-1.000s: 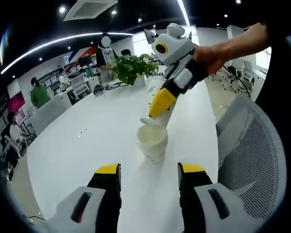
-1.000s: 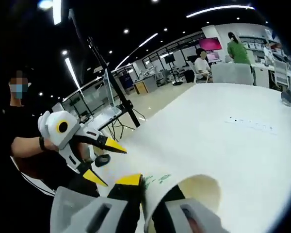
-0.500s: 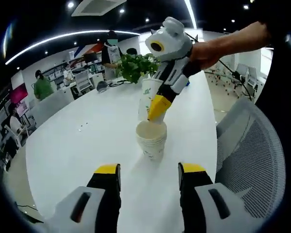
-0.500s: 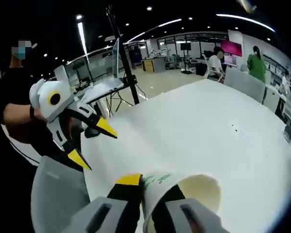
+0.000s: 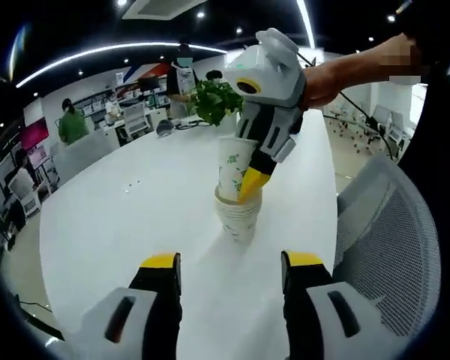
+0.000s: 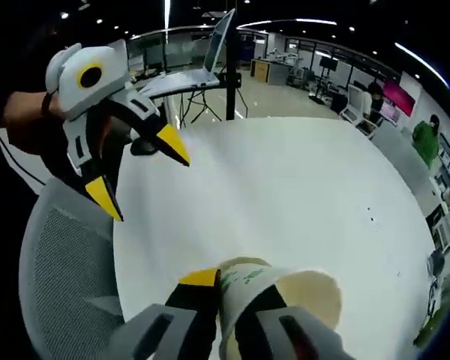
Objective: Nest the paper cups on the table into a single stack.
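In the right gripper view, the right gripper (image 6: pixel 226 296) has its yellow-tipped jaws clamped on the wall of a white paper cup (image 6: pixel 281 300) with a green print, the cup's open mouth facing toward 3 o'clock at the bottom of the view. In the left gripper view that same gripper comes in from 1 o'clock, held by a person's hand (image 5: pixel 326 75), and it holds the cup upright with its base sunk into the top of a stack of paper cups (image 5: pixel 238 217) that stands on the white table (image 5: pixel 120 217) near the middle of the view. The left gripper (image 5: pixel 230 274) has its jaws wide apart with nothing between them, hanging over the table at 6 o'clock, short of the stack. In the right gripper view it shows at 10 o'clock, jaws spread. A grey mesh office chair (image 5: pixel 390 240) sits at 4 o'clock beside the table edge. A green potted plant (image 5: pixel 214 97) stands on the table at 12 o'clock, behind the stack.
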The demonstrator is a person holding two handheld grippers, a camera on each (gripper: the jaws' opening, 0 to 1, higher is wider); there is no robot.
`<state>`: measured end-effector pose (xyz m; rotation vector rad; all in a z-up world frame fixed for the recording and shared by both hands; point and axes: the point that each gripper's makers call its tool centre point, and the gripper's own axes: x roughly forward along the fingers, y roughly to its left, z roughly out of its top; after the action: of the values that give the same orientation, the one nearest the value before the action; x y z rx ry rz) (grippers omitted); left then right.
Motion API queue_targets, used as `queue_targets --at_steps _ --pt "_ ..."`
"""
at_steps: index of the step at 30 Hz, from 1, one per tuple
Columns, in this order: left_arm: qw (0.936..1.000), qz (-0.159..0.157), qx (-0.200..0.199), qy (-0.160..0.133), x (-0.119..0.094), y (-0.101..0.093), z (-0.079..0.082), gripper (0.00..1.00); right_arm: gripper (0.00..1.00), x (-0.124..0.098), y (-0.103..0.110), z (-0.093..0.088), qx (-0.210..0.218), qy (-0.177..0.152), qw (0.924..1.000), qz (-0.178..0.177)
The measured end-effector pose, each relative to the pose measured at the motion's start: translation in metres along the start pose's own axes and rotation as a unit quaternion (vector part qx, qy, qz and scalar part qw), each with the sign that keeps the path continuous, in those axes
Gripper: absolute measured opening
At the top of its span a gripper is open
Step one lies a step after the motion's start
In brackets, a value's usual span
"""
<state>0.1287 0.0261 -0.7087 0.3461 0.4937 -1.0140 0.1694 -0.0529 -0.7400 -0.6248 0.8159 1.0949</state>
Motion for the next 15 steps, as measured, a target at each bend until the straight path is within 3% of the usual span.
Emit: queue_targets --at_steps 15 --pt "1.0 0.001 -0.006 0.003 0.001 -0.002 -0.005 0.52 0.05 0.013 -0.003 -0.005 -0.037 0.042 0.9983 0.011"
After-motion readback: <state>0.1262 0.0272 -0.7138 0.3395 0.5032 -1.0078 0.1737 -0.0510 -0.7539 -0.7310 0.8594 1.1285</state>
